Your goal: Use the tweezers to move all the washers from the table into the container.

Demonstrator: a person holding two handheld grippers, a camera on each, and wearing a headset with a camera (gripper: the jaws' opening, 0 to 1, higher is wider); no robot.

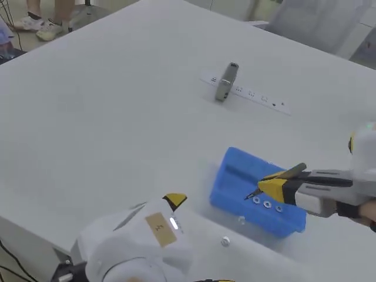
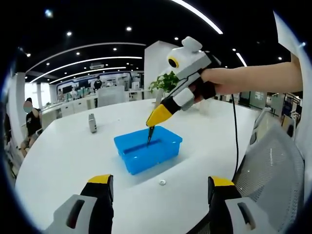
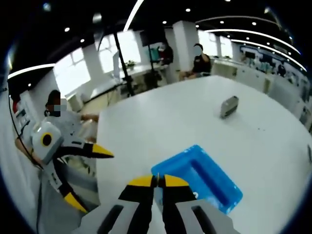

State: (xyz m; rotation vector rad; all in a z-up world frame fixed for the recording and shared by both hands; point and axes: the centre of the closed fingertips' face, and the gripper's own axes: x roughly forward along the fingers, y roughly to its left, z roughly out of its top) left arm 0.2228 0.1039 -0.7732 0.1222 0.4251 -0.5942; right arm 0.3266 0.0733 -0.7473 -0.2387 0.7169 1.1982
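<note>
Over the container (image 1: 220, 191): our right hand-held gripper (image 3: 157, 183) was clenched on the tweezers (image 1: 252, 194), whose tips dipped inside the container's walls, above three washers (image 1: 267, 204) lying on its floor.
Risk at the tips: we could not tell whether the tips carried a washer. If they did, we judged that a release too close to the container's near wall could bounce it out onto the worktop (image 1: 117, 117).
Risk at the container: it looked light, so a tweezer tip dragged against its wall might shove it over the stray washer.
Stray washer (image 1: 225, 241): it lay on the worktop just outside the container's near long wall. There was perhaps a second one closer to that wall, too blurred to be sure.
Left hand-held gripper (image 2: 161, 192): released, with its jaws wide apart, it hung on the container's near side, and the stray washer lay between it and the container.
Washer against the right hand-held gripper: the stray one lay apart from the tweezers, across the container's near wall.
</note>
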